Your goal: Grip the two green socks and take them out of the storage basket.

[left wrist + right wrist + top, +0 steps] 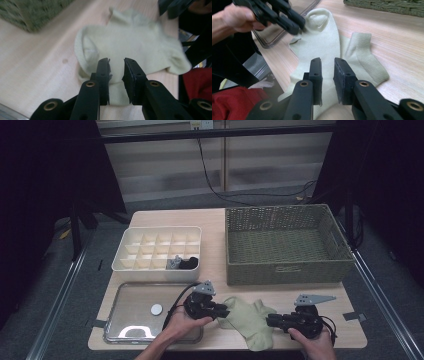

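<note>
Two pale green socks (248,322) lie on the wooden table near its front edge, one partly over the other. In the right gripper view the upper sock (322,42) runs lengthwise and the ribbed cuff of the lower one (364,50) sticks out beside it. My left gripper (226,311) points at the socks' left end, its jaws a narrow gap apart just over the fabric (130,45). My right gripper (269,320) points at the right end, also narrowly open above the sock. Neither pair of pads presses on cloth.
A green wicker basket (285,270) stands at the back right. A white divided organiser (155,268) at the back left holds dark socks (183,263) in one compartment. A clear shallow tray (120,332) with a white disc (156,309) lies at the front left.
</note>
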Demonstrator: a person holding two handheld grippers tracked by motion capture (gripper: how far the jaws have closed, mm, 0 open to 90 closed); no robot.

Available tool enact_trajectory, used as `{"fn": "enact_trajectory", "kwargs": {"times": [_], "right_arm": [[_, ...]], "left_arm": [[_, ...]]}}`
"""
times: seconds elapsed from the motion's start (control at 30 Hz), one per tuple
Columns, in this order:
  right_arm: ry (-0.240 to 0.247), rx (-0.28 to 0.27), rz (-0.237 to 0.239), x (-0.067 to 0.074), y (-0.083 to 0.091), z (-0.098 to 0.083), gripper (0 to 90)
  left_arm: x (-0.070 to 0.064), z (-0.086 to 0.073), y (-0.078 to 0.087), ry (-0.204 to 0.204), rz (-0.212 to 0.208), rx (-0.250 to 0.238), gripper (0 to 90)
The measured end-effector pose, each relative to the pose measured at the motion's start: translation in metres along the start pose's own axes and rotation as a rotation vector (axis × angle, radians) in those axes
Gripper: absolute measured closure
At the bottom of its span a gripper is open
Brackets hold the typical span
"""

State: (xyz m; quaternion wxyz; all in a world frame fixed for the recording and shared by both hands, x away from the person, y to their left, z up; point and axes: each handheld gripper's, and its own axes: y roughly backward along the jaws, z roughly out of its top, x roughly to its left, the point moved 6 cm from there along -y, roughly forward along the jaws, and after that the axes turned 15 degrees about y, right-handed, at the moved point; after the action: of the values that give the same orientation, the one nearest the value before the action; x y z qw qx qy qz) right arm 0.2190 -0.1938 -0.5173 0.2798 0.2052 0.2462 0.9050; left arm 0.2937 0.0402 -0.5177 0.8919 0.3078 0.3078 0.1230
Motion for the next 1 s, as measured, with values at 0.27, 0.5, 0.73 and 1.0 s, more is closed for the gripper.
{"fn": "enact_trajectory", "kwargs": {"times": [0.27, 0.5, 0.73, 1.0], "right_arm": [[0.005, 0.022, -0.028, -0.003, 0.004, -0.007, 76.8], [0.014, 0.054, -0.02, -0.001, 0.001, -0.011, 75.8], [0.007, 0.07, -0.027, -0.004, 0.0, -0.013, 75.9], [0.013, 0.113, -0.015, -0.005, -0.006, -0.016, 75.6]], "left_arm": [[0.011, 0.02, 0.003, 0.001, 0.025, -0.049, 73.0], [0.021, 0.03, -0.008, 0.024, -0.001, -0.036, 70.0], [0.021, 0.027, -0.019, 0.019, 0.017, 0.009, 70.2], [0.025, 0.023, -0.022, 0.033, 0.039, 0.006, 82.6]]}}
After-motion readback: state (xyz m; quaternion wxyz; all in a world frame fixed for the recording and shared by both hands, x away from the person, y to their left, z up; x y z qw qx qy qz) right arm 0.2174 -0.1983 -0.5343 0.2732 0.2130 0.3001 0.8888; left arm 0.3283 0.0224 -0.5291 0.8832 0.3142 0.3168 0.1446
